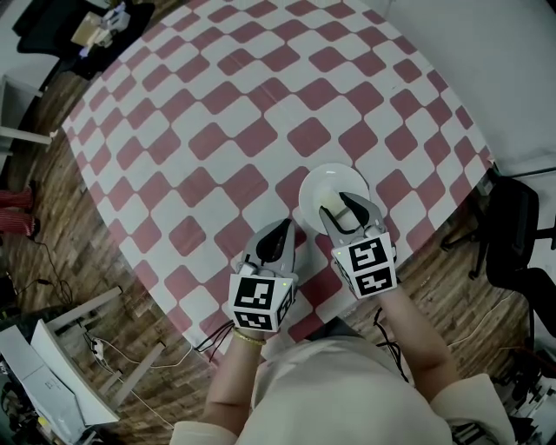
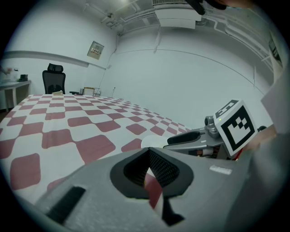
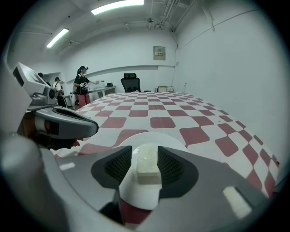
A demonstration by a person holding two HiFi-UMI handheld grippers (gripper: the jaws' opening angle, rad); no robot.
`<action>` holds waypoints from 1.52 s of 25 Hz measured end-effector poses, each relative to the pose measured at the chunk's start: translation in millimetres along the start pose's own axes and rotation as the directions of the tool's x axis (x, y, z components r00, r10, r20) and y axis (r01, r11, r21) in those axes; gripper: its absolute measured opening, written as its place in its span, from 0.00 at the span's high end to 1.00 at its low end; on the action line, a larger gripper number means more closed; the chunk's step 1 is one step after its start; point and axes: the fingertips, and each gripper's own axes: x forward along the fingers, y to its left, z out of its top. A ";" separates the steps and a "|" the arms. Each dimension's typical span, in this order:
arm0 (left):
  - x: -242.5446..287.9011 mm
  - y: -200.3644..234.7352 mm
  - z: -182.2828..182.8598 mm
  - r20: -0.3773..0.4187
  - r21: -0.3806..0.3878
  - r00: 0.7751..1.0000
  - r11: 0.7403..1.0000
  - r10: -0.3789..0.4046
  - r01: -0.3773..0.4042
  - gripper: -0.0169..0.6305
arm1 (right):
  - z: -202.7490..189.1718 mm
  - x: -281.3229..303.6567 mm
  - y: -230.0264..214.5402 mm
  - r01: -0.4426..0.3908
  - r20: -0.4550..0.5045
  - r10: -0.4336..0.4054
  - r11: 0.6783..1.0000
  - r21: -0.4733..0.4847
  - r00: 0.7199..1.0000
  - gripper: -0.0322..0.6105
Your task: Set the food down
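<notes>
Bearing square markers, parted right claw straddles food block on plate.

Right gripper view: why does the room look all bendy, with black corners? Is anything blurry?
Right gripper view: its wide-angle lens curves the walls and leaves the corners dark; the ceiling light glares white; the food block on the plate looks sharp. Head view: the checked table bulges too and is evenly lit.

Office-like lab room: swivel chair, desks, white walls, ceiling strip lights, cables on wood floor.
</notes>
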 end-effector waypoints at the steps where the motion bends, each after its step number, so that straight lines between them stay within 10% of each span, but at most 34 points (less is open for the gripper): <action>1: -1.3 -1.0 0.5 0.002 0.000 1.000 1.000 -0.001 0.001 0.97 | 1.1 -2.5 1.0 0.002 0.006 -0.002 1.000 0.003 1.000 0.66; 38: -89.6 -70.0 9.9 0.048 0.113 0.997 0.992 -0.068 0.062 0.97 | 29.4 -134.3 68.8 0.052 0.234 -0.061 0.998 0.044 0.970 0.94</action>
